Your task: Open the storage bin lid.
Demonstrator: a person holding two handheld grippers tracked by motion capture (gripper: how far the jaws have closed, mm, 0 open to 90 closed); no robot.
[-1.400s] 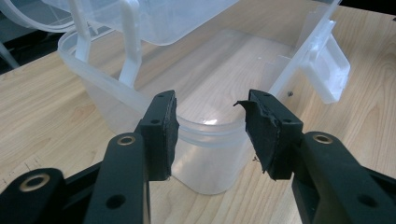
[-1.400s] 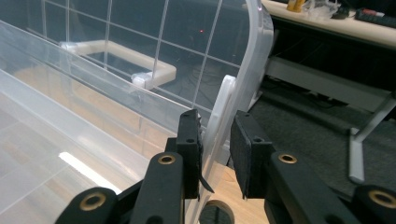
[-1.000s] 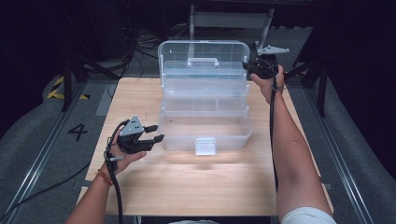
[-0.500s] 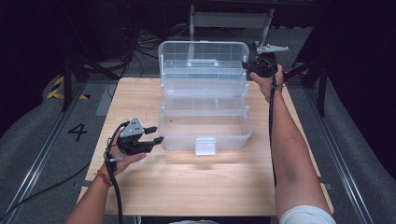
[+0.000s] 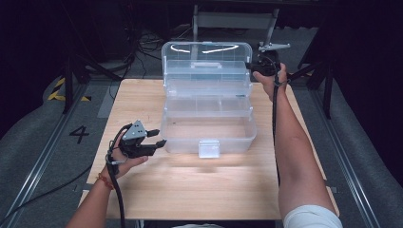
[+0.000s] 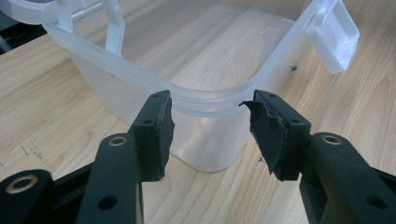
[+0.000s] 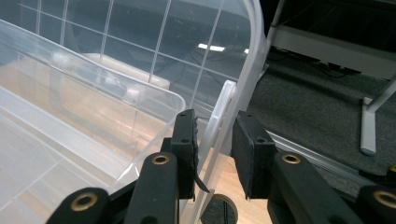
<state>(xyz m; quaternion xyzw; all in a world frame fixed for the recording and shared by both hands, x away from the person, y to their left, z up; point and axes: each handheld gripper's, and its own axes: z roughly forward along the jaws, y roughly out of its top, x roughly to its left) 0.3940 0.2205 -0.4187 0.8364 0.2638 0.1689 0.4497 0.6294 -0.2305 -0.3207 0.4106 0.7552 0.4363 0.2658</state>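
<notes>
A clear plastic box stands open in the middle of the wooden table, its lid raised at the back and its tiered trays stepped out. My left gripper sits open just off the box's front left corner. In the left gripper view, the left gripper frames the rounded corner rim without touching it. My right gripper is at the lid's right edge. In the right gripper view, the right gripper is closed on the lid's rim.
A white latch hangs on the box's front wall, also seen as the latch in the left gripper view. Bare tabletop lies in front of the box. Behind the table are a metal frame and floor cables.
</notes>
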